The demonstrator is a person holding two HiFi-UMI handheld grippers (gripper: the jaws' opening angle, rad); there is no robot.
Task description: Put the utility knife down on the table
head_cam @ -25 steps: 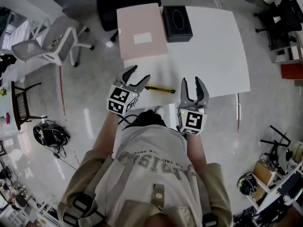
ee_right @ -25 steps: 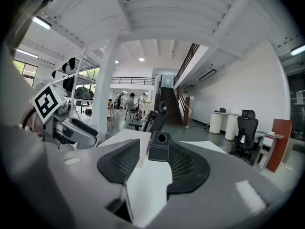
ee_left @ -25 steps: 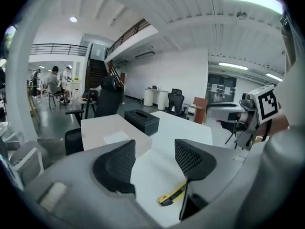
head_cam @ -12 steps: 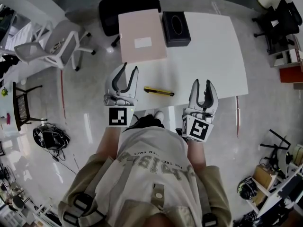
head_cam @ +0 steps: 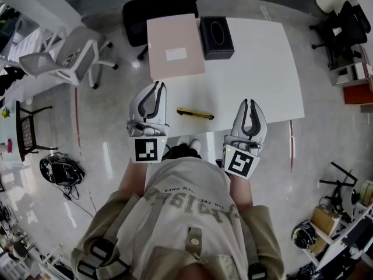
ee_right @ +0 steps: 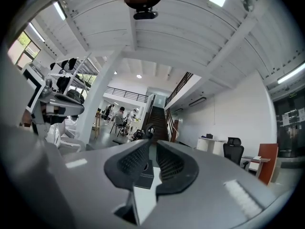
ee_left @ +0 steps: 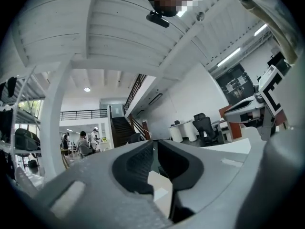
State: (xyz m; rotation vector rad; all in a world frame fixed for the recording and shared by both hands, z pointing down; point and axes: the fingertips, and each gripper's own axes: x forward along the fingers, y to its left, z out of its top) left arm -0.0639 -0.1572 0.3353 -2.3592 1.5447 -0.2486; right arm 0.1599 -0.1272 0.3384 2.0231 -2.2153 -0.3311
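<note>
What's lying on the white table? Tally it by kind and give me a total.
Utility knife: 1
Black tissue box: 1
Pink flat box: 1
Total on the table: 3

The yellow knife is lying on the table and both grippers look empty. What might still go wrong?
The utility knife lies near the white table's front edge, close to the person; a bump might knock it to the floor.
The left hand-held gripper and right hand-held gripper flank it, jaws just closed further on nothing; a careless sweep might nudge it.
Whether the blade is retracted cannot be told; if out, it might cut.
</note>
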